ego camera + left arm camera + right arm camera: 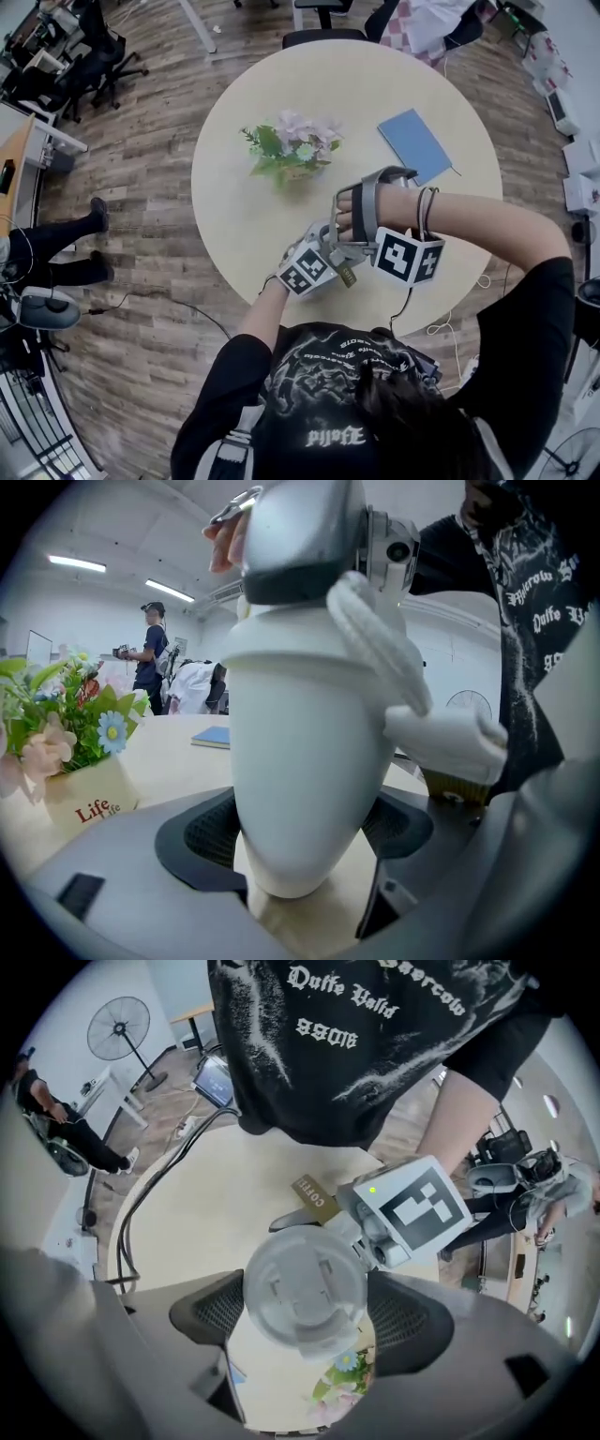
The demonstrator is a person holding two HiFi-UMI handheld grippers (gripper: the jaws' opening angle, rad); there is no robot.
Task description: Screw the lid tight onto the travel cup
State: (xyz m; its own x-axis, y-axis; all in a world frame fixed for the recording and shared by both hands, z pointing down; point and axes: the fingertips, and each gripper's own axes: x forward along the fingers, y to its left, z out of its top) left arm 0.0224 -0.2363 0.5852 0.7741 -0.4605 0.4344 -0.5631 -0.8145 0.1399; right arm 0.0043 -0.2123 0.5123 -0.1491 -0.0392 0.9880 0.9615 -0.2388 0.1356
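The white travel cup (300,761) stands upright between the black pads of my left gripper (305,841), which is shut on its lower body. A silver-grey lid (300,536) sits on top, and a white strap (375,639) hangs down the cup's side. From above, the round lid (305,1288) fills the gap of my right gripper (305,1312), which is shut on it. The left gripper's marker cube (412,1208) shows just beyond the lid. In the head view both grippers, left (314,258) and right (361,225), meet near the table's front edge and hide most of the cup.
On the round beige table (244,216) stand a pot of flowers (291,150) at the middle and a blue notebook (417,145) at the back right. A brown tag (314,1194) hangs by the cup. A cable (450,319) trails off the front edge. Chairs (323,36) stand beyond.
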